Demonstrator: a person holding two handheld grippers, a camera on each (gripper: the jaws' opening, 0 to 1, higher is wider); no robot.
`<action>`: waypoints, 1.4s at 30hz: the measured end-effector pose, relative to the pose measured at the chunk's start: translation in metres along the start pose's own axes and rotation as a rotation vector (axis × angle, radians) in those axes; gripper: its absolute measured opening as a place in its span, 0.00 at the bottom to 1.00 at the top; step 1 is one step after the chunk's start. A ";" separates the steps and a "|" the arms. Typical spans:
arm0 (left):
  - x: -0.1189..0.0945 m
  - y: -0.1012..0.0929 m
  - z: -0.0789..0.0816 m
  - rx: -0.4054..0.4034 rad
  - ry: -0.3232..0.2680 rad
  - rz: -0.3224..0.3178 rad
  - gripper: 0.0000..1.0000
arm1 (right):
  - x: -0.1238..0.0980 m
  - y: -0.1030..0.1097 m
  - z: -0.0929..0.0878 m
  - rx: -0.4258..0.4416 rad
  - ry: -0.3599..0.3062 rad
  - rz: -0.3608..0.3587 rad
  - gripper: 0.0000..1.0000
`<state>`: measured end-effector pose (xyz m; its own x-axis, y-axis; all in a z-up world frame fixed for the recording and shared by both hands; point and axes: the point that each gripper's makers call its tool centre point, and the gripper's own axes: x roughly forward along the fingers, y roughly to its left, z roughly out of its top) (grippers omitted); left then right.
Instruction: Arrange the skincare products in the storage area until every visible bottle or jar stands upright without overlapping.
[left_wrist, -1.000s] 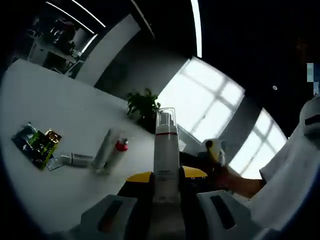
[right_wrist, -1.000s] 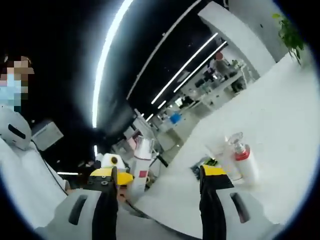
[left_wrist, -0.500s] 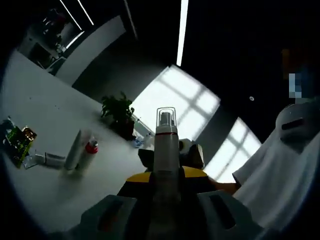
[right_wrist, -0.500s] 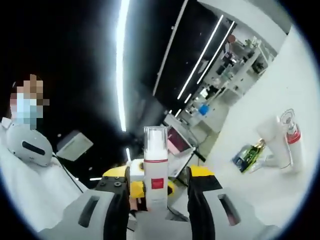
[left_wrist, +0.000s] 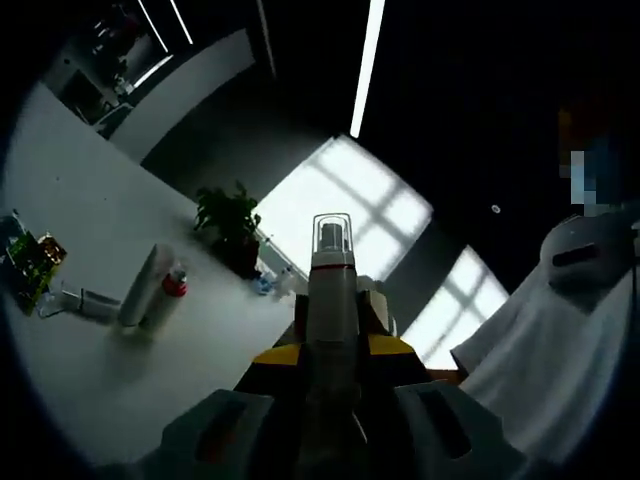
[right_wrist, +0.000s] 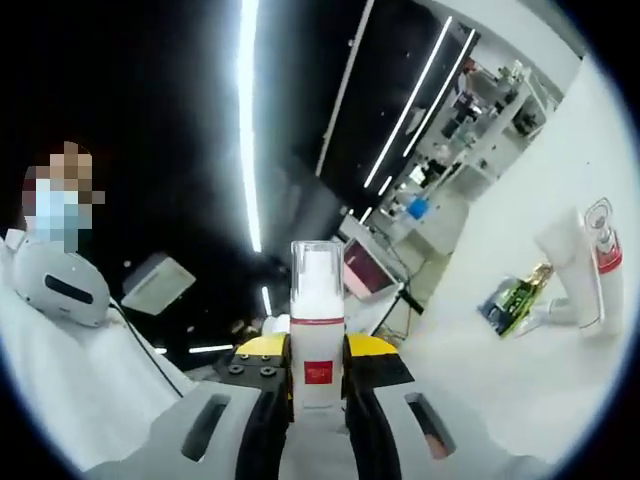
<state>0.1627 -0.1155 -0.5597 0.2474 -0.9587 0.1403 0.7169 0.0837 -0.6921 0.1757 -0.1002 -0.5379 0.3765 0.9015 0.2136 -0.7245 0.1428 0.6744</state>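
Left gripper view: the left gripper (left_wrist: 330, 365) rises from the bottom centre, its jaws clenched on a white pump bottle (left_wrist: 331, 300) with a clear cap, which stands between the yellow jaw tips and reaches to mid-frame. At left, on the white worktop (left_wrist: 110, 360), a red-collared bottle (left_wrist: 168, 297) lies beside a white tube (left_wrist: 142, 290), the two touching or nearly so. A small tube (left_wrist: 82, 303) lies just left of them, and a green packet (left_wrist: 30, 268) sits near the left edge. A potted plant (left_wrist: 228, 215) stands at the worktop's far edge, before bright windows. A person's white sleeve (left_wrist: 545, 350) occupies the lower right.

Right gripper view: the right gripper (right_wrist: 317, 375) at bottom centre also grips the pump bottle (right_wrist: 317, 325), whose label bears a red square; the jaws press its sides. At the right edge, the red-collared bottle (right_wrist: 603, 270) and white tube (right_wrist: 565, 265) lie on the worktop (right_wrist: 500, 370), with the green packet (right_wrist: 515, 298) to their left.
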 end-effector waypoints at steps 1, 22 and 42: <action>0.001 0.000 0.000 0.003 0.001 0.000 0.21 | 0.000 0.000 0.000 0.001 -0.003 -0.001 0.20; 0.003 0.028 -0.003 0.265 0.170 0.281 0.23 | -0.002 -0.032 0.001 -0.145 0.076 -0.304 0.19; 0.005 0.076 0.002 0.548 0.186 0.754 0.21 | -0.006 -0.079 0.003 -0.350 0.071 -0.756 0.19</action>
<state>0.2200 -0.1131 -0.6103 0.6961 -0.6237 -0.3555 0.6281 0.7689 -0.1191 0.2325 -0.1185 -0.5901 0.8039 0.5342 -0.2614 -0.4335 0.8272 0.3574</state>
